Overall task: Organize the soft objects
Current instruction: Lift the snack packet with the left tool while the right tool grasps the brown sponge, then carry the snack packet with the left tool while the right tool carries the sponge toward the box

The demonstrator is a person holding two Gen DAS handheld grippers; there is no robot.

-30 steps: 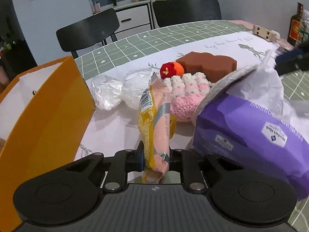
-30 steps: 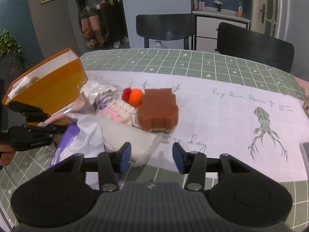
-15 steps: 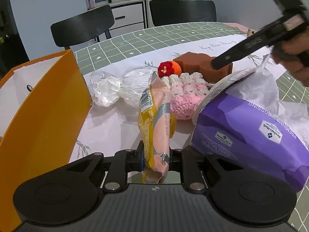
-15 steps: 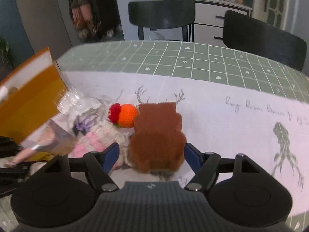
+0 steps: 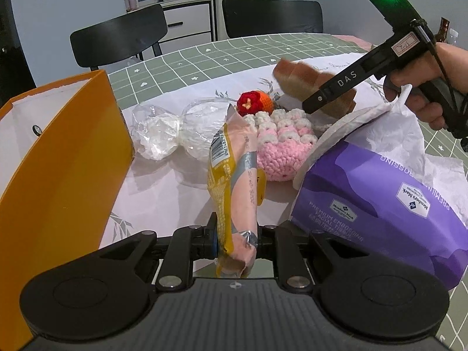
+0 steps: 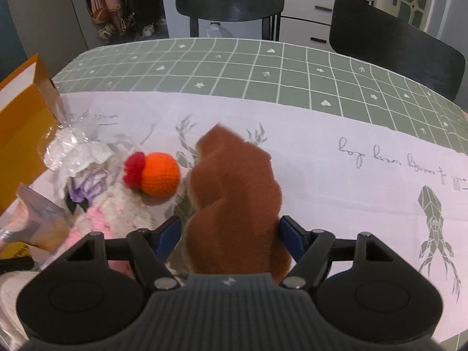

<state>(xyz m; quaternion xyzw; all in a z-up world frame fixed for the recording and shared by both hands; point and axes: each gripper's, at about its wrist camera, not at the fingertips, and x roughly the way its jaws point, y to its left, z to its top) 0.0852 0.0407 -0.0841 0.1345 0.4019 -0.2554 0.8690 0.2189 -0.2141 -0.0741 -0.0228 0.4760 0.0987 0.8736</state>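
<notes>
here, left tongs (image 5: 234, 241) pinching snack packet (image 5: 234, 181), right tongs (image 6: 229, 234) closing around brown sponge (image 6: 234, 193)

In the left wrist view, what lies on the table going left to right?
Orange box → clear plastic bag → snack packet held by the left gripper → purple tissue pack.

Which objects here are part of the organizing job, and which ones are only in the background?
Job: snack packet in left claw; brown plush between right claw pads; crochet ball; pink crochet piece; tissue pack; orange bag.
Background: chairs; cabinet.
</notes>
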